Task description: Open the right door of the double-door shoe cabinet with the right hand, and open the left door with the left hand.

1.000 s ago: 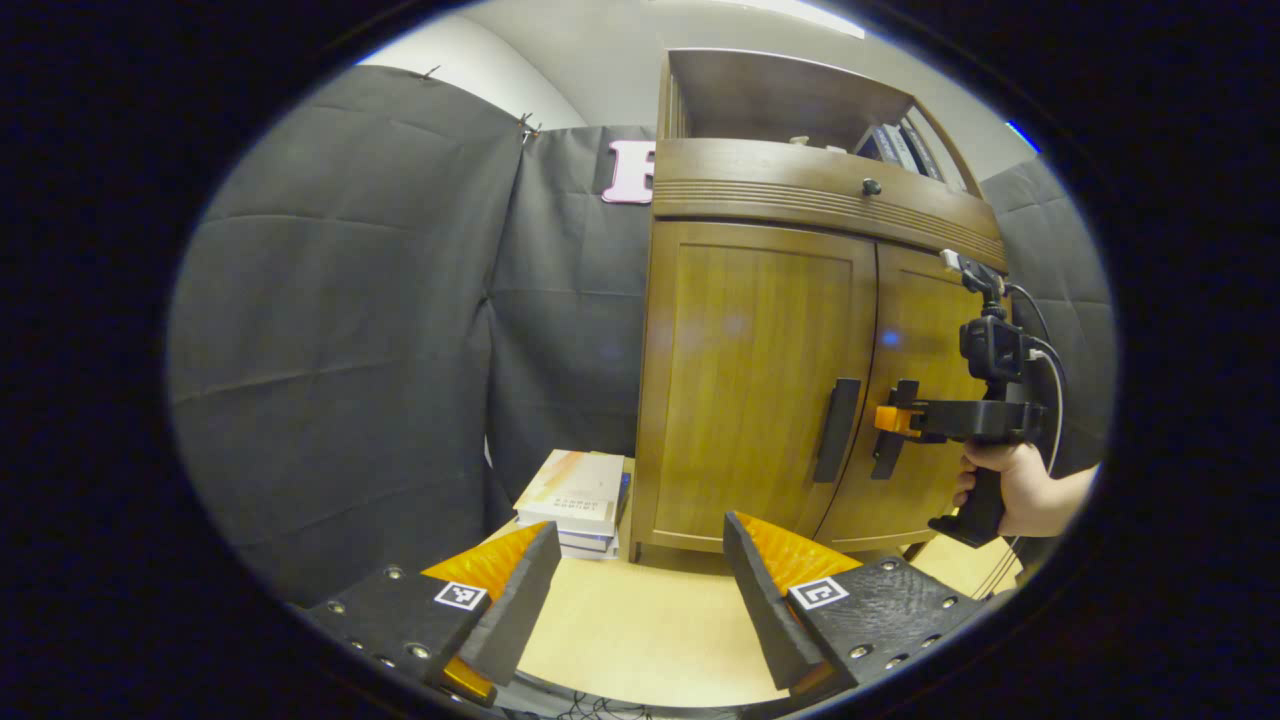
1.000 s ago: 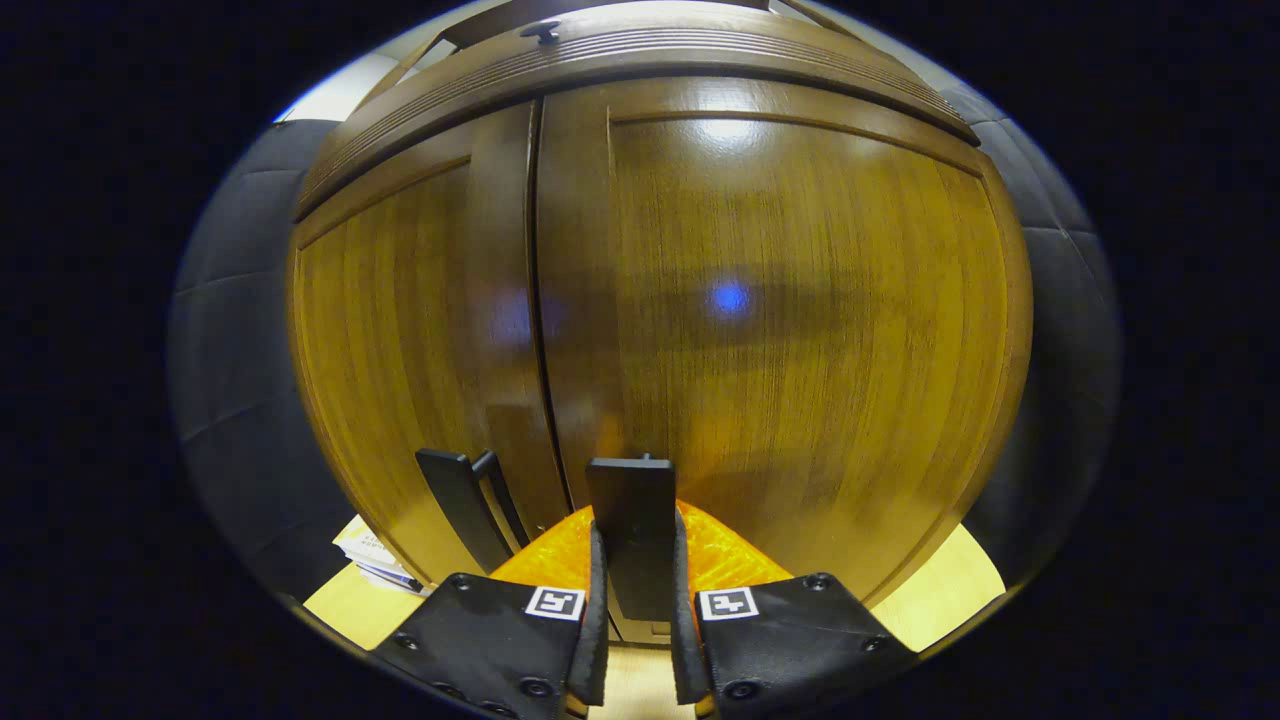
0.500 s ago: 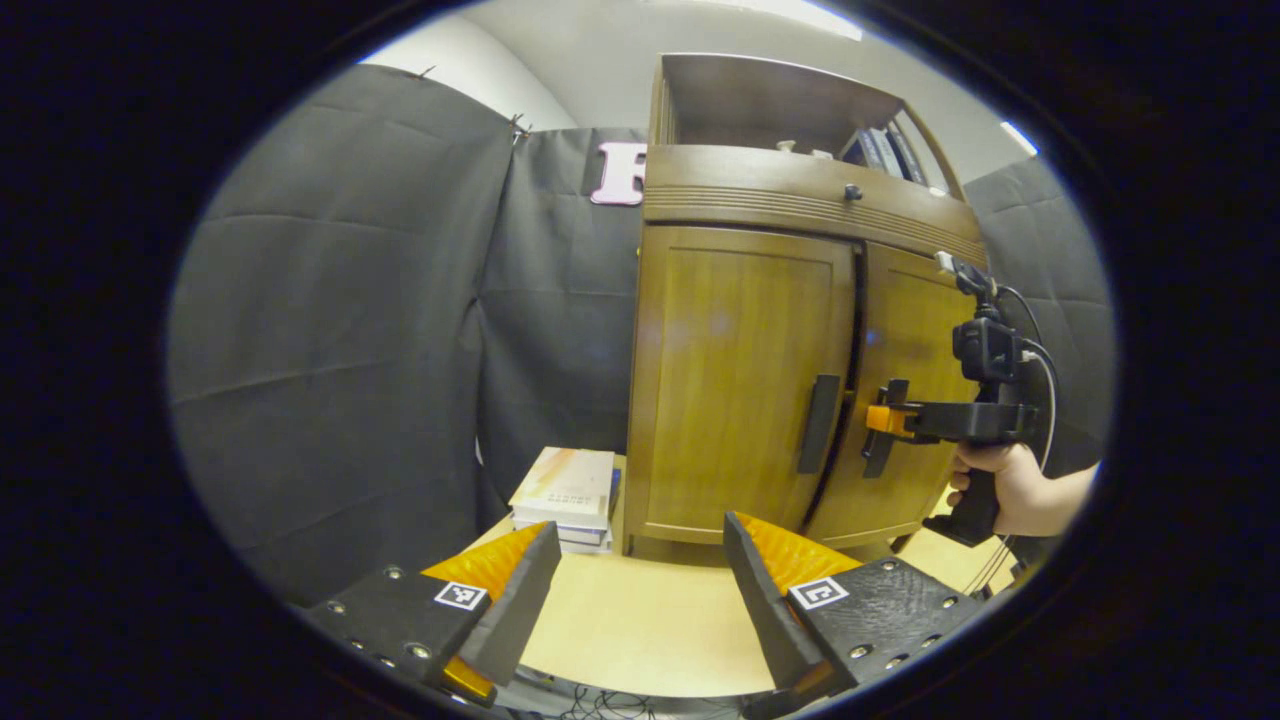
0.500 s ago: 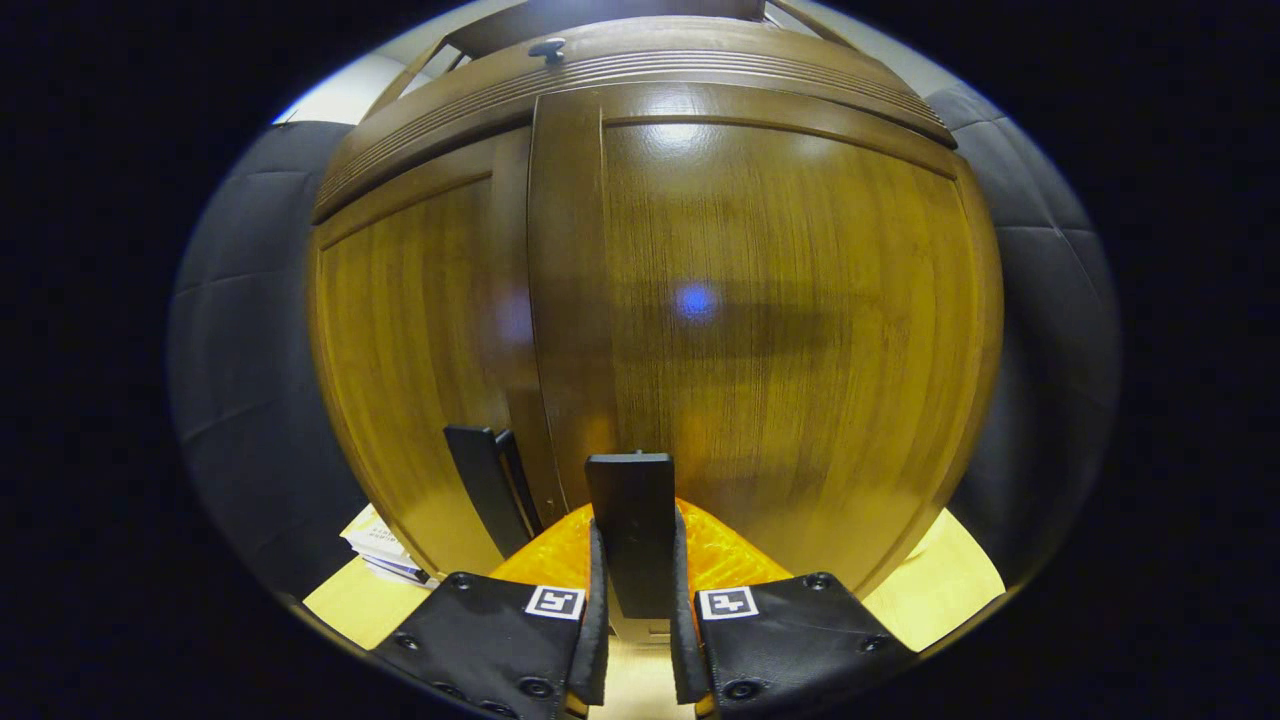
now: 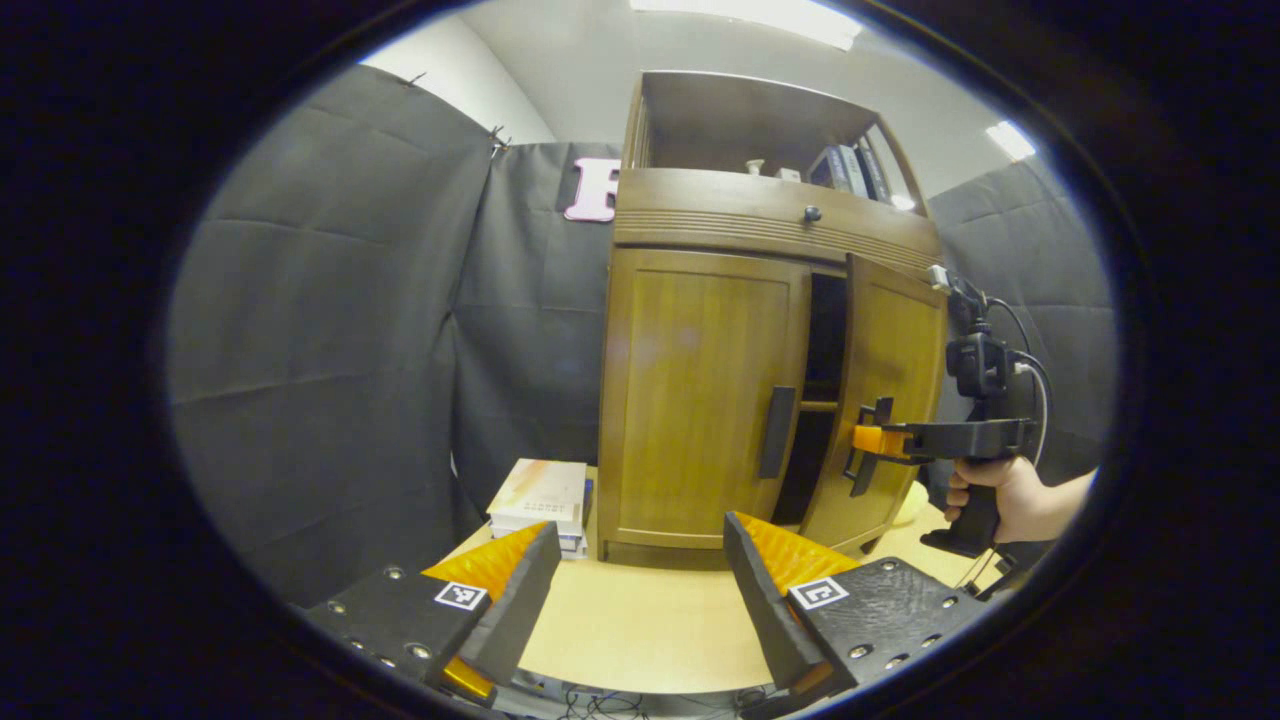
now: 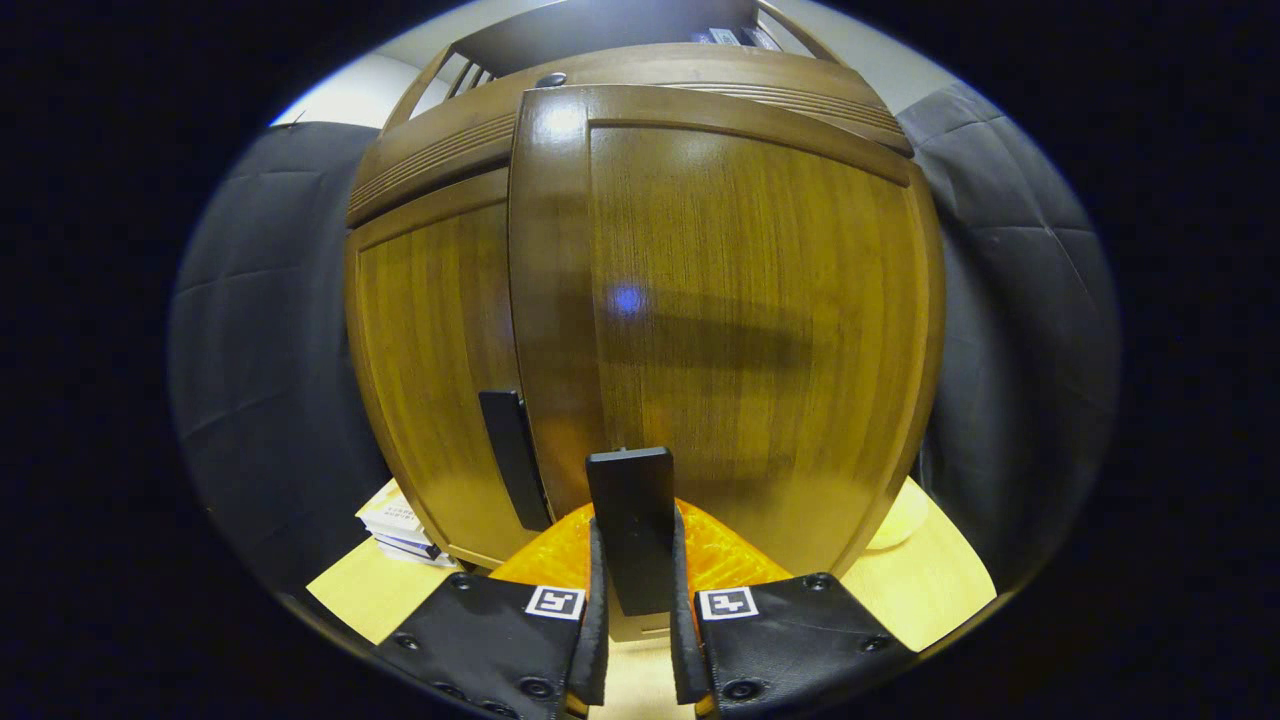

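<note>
At frame centre, the right gripper (image 6: 636, 600) has its jaws clenched on the right door's handle (image 6: 630, 525); right door (image 5: 885, 400) ajar. The left gripper (image 5: 640, 585) hangs with jaws released.

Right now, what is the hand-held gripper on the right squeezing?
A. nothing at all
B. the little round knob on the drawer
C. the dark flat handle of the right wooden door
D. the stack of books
C: the right hand-held gripper has both fingers pressed on the dark flat handle of the brown wooden right door, which stands partly open.
</note>
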`<state>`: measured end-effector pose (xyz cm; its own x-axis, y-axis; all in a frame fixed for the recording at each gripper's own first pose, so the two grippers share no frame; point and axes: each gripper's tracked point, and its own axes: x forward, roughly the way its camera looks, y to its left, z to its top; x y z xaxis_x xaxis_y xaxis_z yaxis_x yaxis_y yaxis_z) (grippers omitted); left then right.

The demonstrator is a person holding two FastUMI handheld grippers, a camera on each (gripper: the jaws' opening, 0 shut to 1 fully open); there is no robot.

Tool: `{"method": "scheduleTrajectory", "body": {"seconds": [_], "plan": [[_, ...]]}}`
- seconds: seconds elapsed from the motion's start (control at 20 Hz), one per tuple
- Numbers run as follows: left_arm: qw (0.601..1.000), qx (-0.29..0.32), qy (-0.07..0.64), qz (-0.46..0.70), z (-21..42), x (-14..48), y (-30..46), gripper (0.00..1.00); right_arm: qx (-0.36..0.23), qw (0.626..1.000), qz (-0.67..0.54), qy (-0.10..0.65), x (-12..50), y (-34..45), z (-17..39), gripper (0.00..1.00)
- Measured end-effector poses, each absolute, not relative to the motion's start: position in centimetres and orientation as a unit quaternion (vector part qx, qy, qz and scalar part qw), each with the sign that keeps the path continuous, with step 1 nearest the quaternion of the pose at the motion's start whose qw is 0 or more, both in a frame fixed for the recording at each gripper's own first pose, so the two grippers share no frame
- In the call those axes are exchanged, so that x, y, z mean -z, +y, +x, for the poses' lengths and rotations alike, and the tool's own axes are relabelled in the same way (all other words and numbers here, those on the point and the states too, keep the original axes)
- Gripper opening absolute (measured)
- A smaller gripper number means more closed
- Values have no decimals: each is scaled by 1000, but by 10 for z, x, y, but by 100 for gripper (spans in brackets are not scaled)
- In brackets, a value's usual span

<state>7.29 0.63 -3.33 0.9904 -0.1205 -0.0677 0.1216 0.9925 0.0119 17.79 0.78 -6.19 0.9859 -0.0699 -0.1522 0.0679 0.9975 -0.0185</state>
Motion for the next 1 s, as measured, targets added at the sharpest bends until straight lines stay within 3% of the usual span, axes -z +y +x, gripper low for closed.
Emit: {"method": "scheduleTrajectory", "body": {"seconds": [0.4,1.0], "plan": [[994,105,28,2,66,13,5,92,43,996,-4,74,61,7,177,27],[993,111,33,-3,71,8,-6,92,-10,996,3,90,62,14,178,28]]}}
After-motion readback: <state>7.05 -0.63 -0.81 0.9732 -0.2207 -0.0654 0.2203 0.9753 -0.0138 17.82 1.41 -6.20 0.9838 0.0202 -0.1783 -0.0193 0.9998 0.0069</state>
